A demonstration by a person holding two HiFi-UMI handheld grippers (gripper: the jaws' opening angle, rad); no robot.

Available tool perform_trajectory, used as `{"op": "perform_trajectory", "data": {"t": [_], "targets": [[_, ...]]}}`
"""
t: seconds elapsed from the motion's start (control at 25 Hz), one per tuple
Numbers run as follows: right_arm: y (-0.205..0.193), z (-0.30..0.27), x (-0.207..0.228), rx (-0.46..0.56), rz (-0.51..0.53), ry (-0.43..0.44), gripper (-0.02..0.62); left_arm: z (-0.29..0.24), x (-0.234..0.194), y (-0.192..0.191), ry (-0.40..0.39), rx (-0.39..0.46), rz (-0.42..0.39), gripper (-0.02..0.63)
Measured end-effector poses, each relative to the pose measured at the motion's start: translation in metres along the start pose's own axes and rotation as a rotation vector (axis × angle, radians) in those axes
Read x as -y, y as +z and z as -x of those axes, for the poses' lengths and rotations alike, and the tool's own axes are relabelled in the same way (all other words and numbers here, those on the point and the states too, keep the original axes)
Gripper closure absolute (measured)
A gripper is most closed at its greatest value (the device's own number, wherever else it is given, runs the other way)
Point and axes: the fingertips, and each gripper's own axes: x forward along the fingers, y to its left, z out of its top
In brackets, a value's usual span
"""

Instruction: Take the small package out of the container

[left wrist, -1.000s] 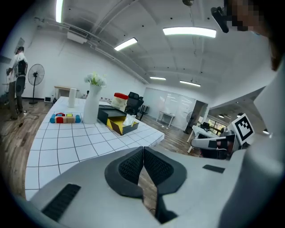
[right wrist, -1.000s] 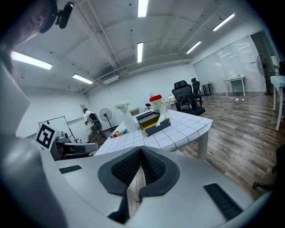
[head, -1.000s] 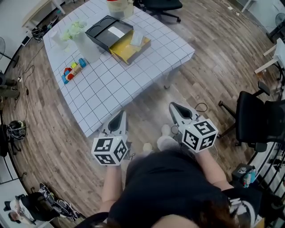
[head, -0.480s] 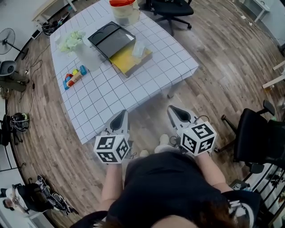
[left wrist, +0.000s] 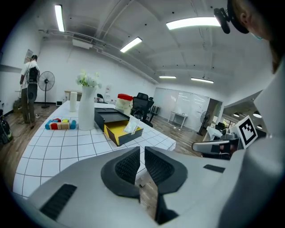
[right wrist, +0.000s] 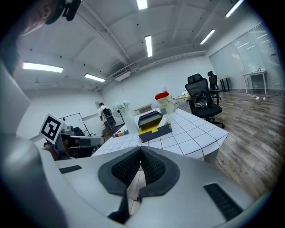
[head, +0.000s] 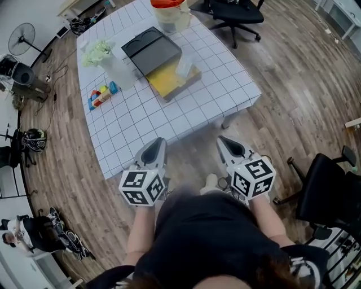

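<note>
Left gripper (head: 155,143) and right gripper (head: 226,141) sit closed and empty at lower centre, short of the grid-clothed table (head: 141,121) on wood-plank floor (head: 293,73). At upper centre, the yellow-lined container (head: 163,84) holds the small package (head: 185,66).

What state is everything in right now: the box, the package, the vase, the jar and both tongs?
Yellow-lined black box: open, black lid part beside it.
Small clear package: inside the box.
White vase of flowers: upright.
Red-lidded clear jar: closed.
Left tongs: shut, empty.
Right tongs: shut, empty.
</note>
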Motion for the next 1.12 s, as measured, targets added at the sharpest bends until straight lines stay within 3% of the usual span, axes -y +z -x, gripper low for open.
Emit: {"op": "perform_trajectory", "data": {"t": [0.4, 0.44, 0.52, 1.12], "targets": [[0.018, -0.040, 0.002, -0.013, 0.007, -0.016, 0.580, -0.035, -0.016, 0.027, -0.069, -0.006, -0.033, 0.575], [0.021, -0.043, 0.002, -0.014, 0.010, -0.022, 0.580, -0.039, -0.018, 0.030, -0.080, -0.007, -0.034, 0.565], [0.025, -0.052, 0.005, -0.021, 0.017, -0.037, 0.580, -0.048, -0.023, 0.038, -0.099, -0.007, -0.044, 0.478], [0.049, -0.119, 0.028, -0.035, -0.026, -0.129, 0.580, -0.111, -0.061, 0.064, -0.205, -0.069, -0.149, 0.449]]}}
